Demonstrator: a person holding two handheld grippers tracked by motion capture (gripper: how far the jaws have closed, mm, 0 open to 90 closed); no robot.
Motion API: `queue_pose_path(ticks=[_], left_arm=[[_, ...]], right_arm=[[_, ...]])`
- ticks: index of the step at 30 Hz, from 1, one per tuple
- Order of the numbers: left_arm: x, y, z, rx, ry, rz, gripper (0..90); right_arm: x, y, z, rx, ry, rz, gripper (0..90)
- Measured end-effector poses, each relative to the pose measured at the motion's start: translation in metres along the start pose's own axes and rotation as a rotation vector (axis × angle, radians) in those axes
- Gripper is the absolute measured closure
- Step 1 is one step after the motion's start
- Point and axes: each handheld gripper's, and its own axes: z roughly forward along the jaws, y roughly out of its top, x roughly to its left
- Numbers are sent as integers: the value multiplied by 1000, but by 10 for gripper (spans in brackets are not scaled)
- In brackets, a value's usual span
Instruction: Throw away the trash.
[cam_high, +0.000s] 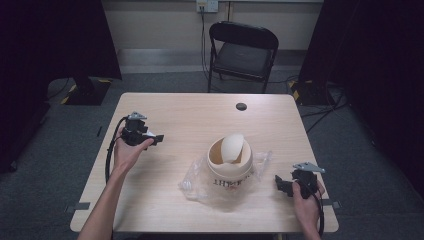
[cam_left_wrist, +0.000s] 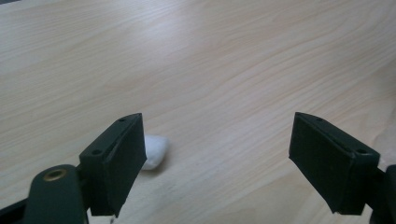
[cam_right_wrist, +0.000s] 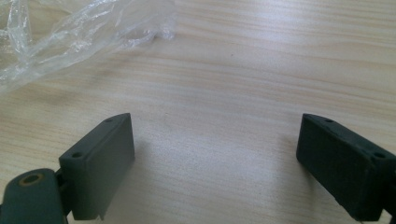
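Behind the light wooden table (cam_high: 165, 107)
A black folding chair (cam_high: 243, 51) stands at the table's far edge; a wall socket (cam_high: 207, 5) sits above it, and a small black cap (cam_high: 241, 106) lies near that edge.

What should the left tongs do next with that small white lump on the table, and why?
Probably shift the left tongs a little toward the small white lump and lower them, so it sits centred in the gap before closing. The jaws stand wide open with nothing between them, and the lump lies on the bare table beside the inner face of one jaw, off-centre.
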Motion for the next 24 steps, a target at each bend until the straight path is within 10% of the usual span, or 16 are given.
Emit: queue_pose_path(ticks=[14, 24], left_arm=[[41, -17, 23, 47, 25, -139, 265], [40, -19, 39, 86, 77, -107, 392]], right_arm=[[0, 0, 0, 0, -1, 0, 106], [0, 0, 0, 1, -1, 0, 106]])
